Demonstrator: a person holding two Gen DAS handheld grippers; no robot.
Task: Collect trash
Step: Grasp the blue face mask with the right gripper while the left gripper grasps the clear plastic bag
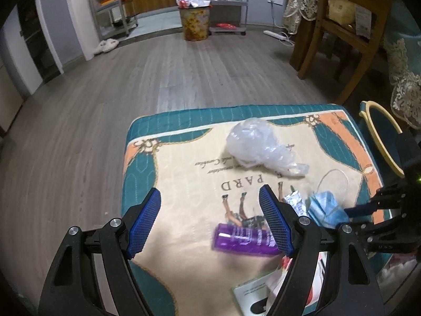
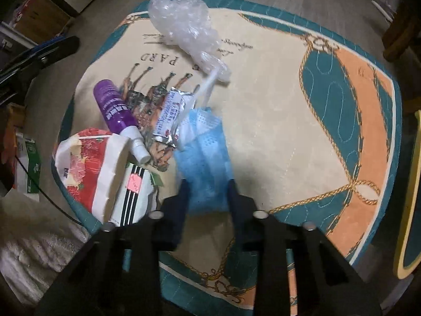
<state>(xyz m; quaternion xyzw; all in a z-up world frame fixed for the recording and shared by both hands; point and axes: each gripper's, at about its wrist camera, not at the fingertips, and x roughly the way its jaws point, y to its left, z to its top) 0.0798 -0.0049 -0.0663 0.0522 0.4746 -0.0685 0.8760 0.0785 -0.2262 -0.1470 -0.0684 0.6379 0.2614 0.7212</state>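
Trash lies on a patterned cushion (image 1: 184, 179). A purple bottle (image 1: 244, 239) lies just inside my open left gripper (image 1: 210, 205), close to its right finger. A crumpled clear plastic bag (image 1: 260, 147) lies farther away. A silver wrapper (image 1: 296, 201) and a blue face mask (image 1: 325, 208) lie to the right. In the right wrist view my right gripper (image 2: 208, 192) has its fingers around the blue face mask (image 2: 205, 155). The purple bottle (image 2: 115, 108), the silver wrapper (image 2: 169, 115), the clear bag (image 2: 186, 26) and a red and white package (image 2: 92, 163) lie beyond and to the left.
A full patterned trash bin (image 1: 196, 21) stands far across the wooden floor. A wooden chair (image 1: 342, 34) and a draped table are at the right. A yellow-rimmed stool (image 1: 381, 142) stands beside the cushion. Metal shelves (image 1: 113, 5) stand at the back.
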